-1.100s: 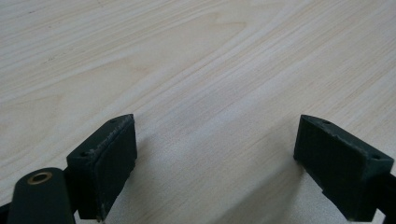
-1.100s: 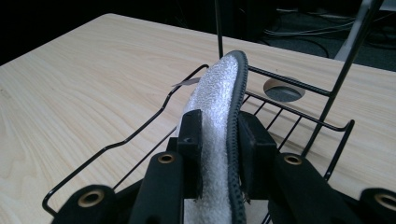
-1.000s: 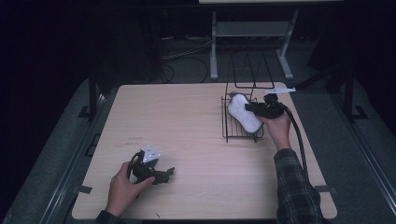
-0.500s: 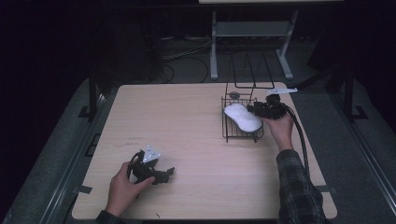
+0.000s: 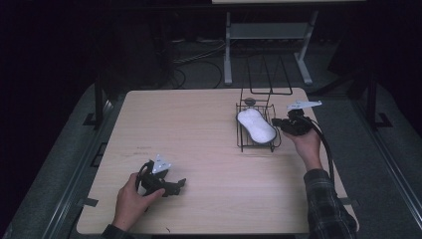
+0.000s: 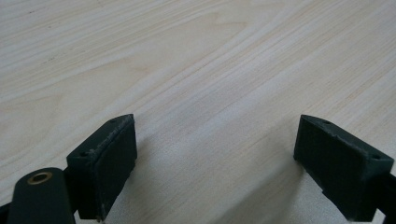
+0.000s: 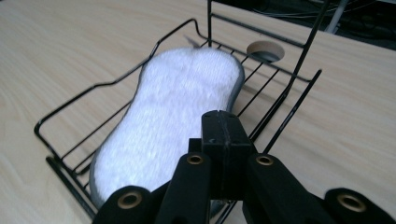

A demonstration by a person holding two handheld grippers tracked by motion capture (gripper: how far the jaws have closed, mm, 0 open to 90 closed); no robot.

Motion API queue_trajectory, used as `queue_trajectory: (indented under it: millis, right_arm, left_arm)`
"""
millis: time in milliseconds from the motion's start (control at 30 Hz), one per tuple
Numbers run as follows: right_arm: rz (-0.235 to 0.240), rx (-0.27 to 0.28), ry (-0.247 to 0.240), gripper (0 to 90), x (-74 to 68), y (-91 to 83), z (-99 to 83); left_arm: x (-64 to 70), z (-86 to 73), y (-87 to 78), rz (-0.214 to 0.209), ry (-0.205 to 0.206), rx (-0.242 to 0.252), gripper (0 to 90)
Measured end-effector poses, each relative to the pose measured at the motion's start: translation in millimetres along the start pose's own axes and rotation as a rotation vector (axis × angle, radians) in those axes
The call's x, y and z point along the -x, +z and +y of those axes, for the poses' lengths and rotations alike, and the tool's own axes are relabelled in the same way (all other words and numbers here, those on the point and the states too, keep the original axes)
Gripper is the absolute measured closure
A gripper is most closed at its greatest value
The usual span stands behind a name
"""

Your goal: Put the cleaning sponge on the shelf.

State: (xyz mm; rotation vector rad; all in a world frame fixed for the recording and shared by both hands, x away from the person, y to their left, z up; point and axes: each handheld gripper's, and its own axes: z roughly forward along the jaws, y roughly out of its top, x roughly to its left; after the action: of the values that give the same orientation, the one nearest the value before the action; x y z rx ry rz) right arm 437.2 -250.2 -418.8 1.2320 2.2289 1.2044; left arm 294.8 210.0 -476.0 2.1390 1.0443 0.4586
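Observation:
A white, peanut-shaped sponge (image 5: 256, 125) (image 7: 173, 121) lies flat in a black wire rack (image 5: 242, 145) (image 7: 107, 84) on the right half of the wooden table (image 5: 199, 129). My right gripper (image 5: 277, 123) (image 7: 219, 135) hovers at the rack's right side, just beyond the sponge's near end. Its jaws are pressed together with nothing between them. My left gripper (image 5: 179, 184) (image 6: 215, 158) rests on the table near the front left. Its jaws are wide apart over bare wood.
A tall wire back rises from the rack's far end (image 5: 269, 74). A round cable hole (image 5: 250, 101) (image 7: 265, 50) sits in the table just behind the rack. A metal stand (image 5: 268, 35) and cables lie on the floor beyond the table.
The sponge has moved left and down from beside my right gripper and now lies flat in the rack. The right gripper has drawn back to the right. The left gripper has not moved.

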Motion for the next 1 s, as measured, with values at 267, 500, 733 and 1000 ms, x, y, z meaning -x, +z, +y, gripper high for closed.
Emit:
queue_trajectory:
  millis: [267, 500, 733, 1000]
  right_arm:
    - [-0.008, -0.035, -0.041, 89.8, -6.7, -3.8, -11.2]
    - [-0.007, -0.068, -0.056, 89.8, -10.9, 0.1, -18.9]
    - [0.018, -0.066, -0.070, 89.8, -18.4, -0.1, -21.2]
    - [0.043, -0.062, -0.094, 89.8, -31.5, 5.3, -23.0]
  left_arm:
    - [0.0, 0.0, 0.0, 0.000, 0.000, 0.000, 12.4]
    - [0.0, 0.0, 0.0, 0.000, 0.000, 0.000, 12.4]
    - [0.0, 0.0, 0.0, 0.000, 0.000, 0.000, 12.4]
    - [0.0, 0.0, 0.0, 0.000, 0.000, 0.000, 12.4]
